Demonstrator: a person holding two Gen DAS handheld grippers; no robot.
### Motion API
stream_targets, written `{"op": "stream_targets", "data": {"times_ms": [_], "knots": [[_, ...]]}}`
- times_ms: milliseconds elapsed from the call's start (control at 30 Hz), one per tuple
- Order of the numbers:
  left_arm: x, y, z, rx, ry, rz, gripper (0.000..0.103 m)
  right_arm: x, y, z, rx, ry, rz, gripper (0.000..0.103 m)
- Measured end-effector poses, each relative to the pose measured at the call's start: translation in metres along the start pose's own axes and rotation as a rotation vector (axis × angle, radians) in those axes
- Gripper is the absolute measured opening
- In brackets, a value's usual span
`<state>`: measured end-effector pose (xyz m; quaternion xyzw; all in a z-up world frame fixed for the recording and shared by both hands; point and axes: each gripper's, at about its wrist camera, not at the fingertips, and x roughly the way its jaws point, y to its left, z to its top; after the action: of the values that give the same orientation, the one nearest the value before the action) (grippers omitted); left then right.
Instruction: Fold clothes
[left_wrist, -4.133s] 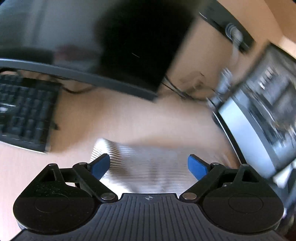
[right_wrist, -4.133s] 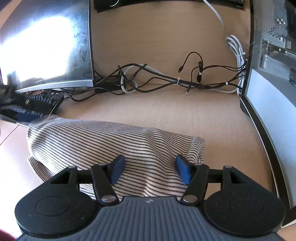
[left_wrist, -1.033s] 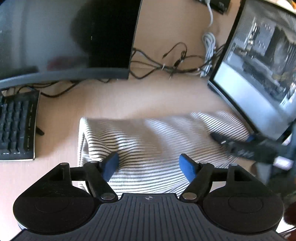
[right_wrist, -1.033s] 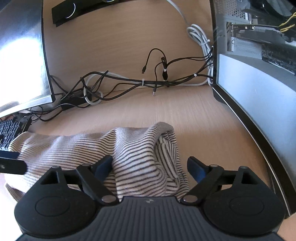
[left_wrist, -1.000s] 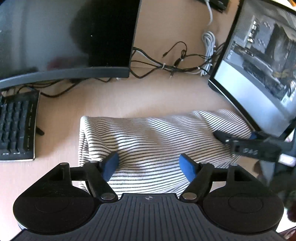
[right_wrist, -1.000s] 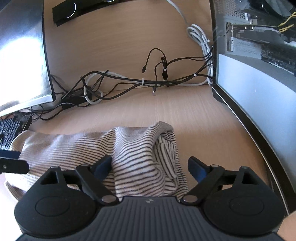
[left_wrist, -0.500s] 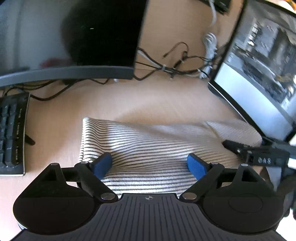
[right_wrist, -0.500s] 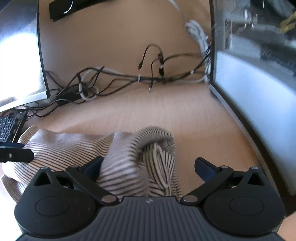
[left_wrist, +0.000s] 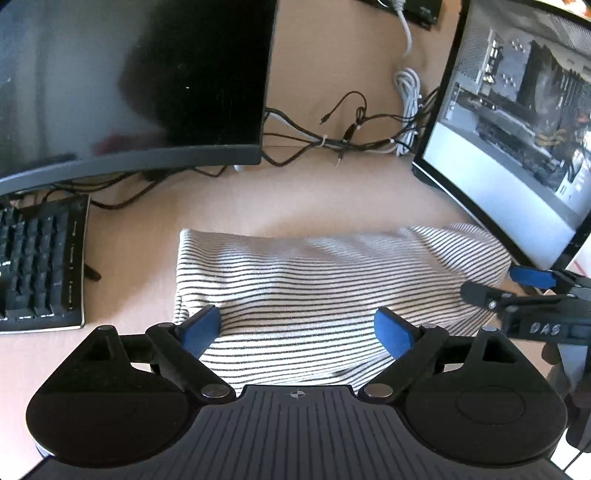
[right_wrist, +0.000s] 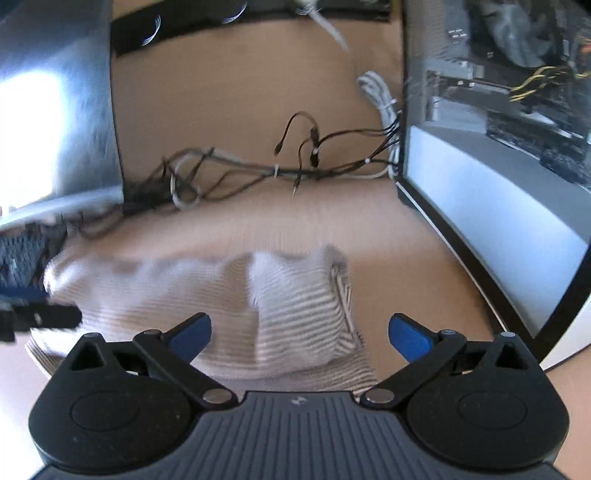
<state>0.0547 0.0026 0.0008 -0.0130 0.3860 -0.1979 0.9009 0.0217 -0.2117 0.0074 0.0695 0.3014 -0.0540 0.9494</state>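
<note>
A white garment with thin black stripes (left_wrist: 314, 280) lies folded into a wide band on the wooden desk (left_wrist: 303, 192). My left gripper (left_wrist: 297, 326) hovers open over its near left part, with nothing between the blue pads. In the right wrist view the same garment (right_wrist: 291, 306) looks blurred, its right end doubled over into a thick fold. My right gripper (right_wrist: 299, 332) is open above that end and holds nothing. It also shows at the right edge of the left wrist view as the right gripper (left_wrist: 498, 286), beside the garment's right end.
A dark monitor (left_wrist: 129, 85) stands at the back left, a black keyboard (left_wrist: 40, 266) at the left. A glass-sided computer case (left_wrist: 517, 122) stands at the right. Tangled cables (left_wrist: 340, 136) run along the back of the desk.
Both grippers have opened wider and drawn back slightly from the garment. The right end of the garment has dropped into a doubled fold. The right wrist view is now blurred by motion.
</note>
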Motion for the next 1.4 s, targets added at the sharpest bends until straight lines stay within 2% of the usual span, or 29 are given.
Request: {"op": "stream_targets", "data": {"times_ms": [133, 200, 300, 400, 467, 500, 533, 600, 633, 733, 833, 900, 933, 967, 1000, 1100, 1200, 1267, 1400], "knots": [[-0.004, 0.010, 0.008, -0.065, 0.000, 0.021, 0.094, 0.002, -0.021, 0.013, 0.096, 0.031, 0.034, 0.102], [-0.005, 0.021, 0.010, -0.136, 0.009, 0.036, 0.095, 0.011, -0.030, 0.017, 0.145, 0.067, 0.054, 0.102], [0.008, 0.044, 0.011, -0.279, 0.087, 0.015, 0.094, 0.028, -0.038, 0.015, 0.197, 0.133, 0.086, 0.102], [0.022, 0.048, 0.010, -0.306, 0.130, -0.005, 0.095, 0.040, -0.040, 0.010, 0.213, 0.173, 0.117, 0.102], [0.027, 0.046, 0.011, -0.294, 0.129, -0.011, 0.095, 0.044, -0.039, 0.007, 0.202, 0.174, 0.148, 0.086], [0.029, 0.043, 0.013, -0.278, 0.123, -0.008, 0.093, 0.045, -0.038, 0.008, 0.187, 0.170, 0.157, 0.084], [0.029, 0.040, 0.015, -0.258, 0.115, -0.005, 0.077, 0.046, -0.036, 0.010, 0.163, 0.160, 0.160, 0.078], [0.027, 0.033, 0.022, -0.211, 0.094, -0.003, 0.059, 0.046, -0.033, 0.017, 0.118, 0.140, 0.166, 0.065], [0.024, 0.030, 0.025, -0.193, 0.083, -0.006, 0.047, 0.044, -0.034, 0.023, 0.101, 0.128, 0.168, 0.053], [0.000, 0.022, 0.028, -0.169, 0.054, -0.039, 0.037, 0.031, -0.038, 0.036, 0.069, 0.099, 0.207, 0.048], [-0.031, 0.015, 0.022, -0.158, 0.035, -0.077, 0.037, 0.010, -0.038, 0.038, 0.015, 0.069, 0.241, 0.048], [-0.040, 0.013, 0.007, -0.176, 0.070, -0.092, 0.040, 0.008, -0.039, 0.024, -0.023, 0.092, 0.233, 0.050], [-0.038, 0.012, -0.003, -0.187, 0.100, -0.095, 0.042, 0.011, -0.041, 0.015, -0.035, 0.116, 0.221, 0.050], [-0.032, 0.010, -0.012, -0.194, 0.135, -0.094, 0.044, 0.015, -0.043, 0.005, -0.033, 0.132, 0.210, 0.055], [-0.028, 0.010, -0.021, -0.202, 0.159, -0.092, 0.050, 0.015, -0.045, 0.001, -0.027, 0.127, 0.209, 0.057], [-0.020, 0.012, -0.030, -0.218, 0.171, -0.082, 0.061, 0.014, -0.046, -0.001, -0.033, 0.113, 0.205, 0.063], [-0.013, 0.015, -0.029, -0.223, 0.167, -0.084, 0.073, 0.018, -0.048, -0.003, -0.044, 0.131, 0.200, 0.076], [-0.008, 0.018, -0.029, -0.227, 0.165, -0.085, 0.075, 0.020, -0.051, -0.009, -0.034, 0.151, 0.197, 0.084], [0.001, 0.022, -0.028, -0.234, 0.161, -0.088, 0.079, 0.021, -0.055, -0.017, 0.016, 0.150, 0.203, 0.086]]}}
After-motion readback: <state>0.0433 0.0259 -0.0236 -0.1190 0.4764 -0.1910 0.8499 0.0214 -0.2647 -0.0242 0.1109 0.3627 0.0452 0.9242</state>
